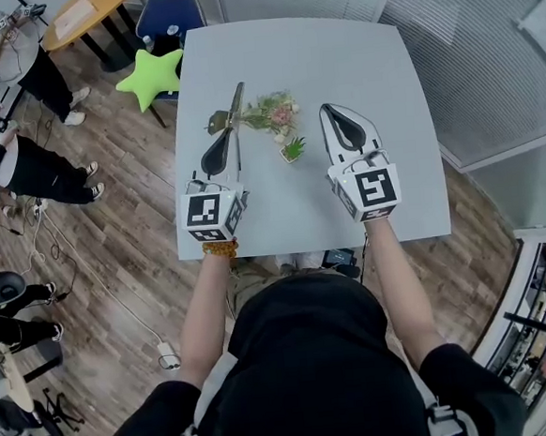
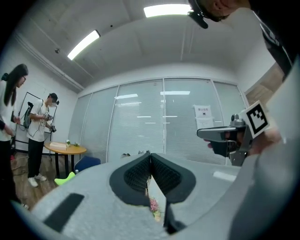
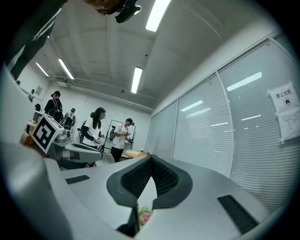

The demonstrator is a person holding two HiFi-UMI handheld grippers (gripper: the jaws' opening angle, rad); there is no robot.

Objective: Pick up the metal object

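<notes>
A long thin metal object [image 1: 238, 107] stands lifted above the grey table [image 1: 336, 57], and my left gripper [image 1: 232, 131] is shut on it near its lower part. In the left gripper view the pads [image 2: 136, 176] meet, with only a thin edge between them. My right gripper [image 1: 330, 109] hovers beside it to the right, shut with nothing in it; its pads [image 3: 164, 176] touch at the tip. Both grippers point level over the table, about a hand's width apart.
A bunch of flowers [image 1: 272, 112] and a tiny potted plant [image 1: 293, 150] lie on the table between the grippers. To the left are a green star cushion [image 1: 153, 74], a blue chair [image 1: 171, 18], a round wooden table [image 1: 87, 11] and several people [image 1: 24, 166].
</notes>
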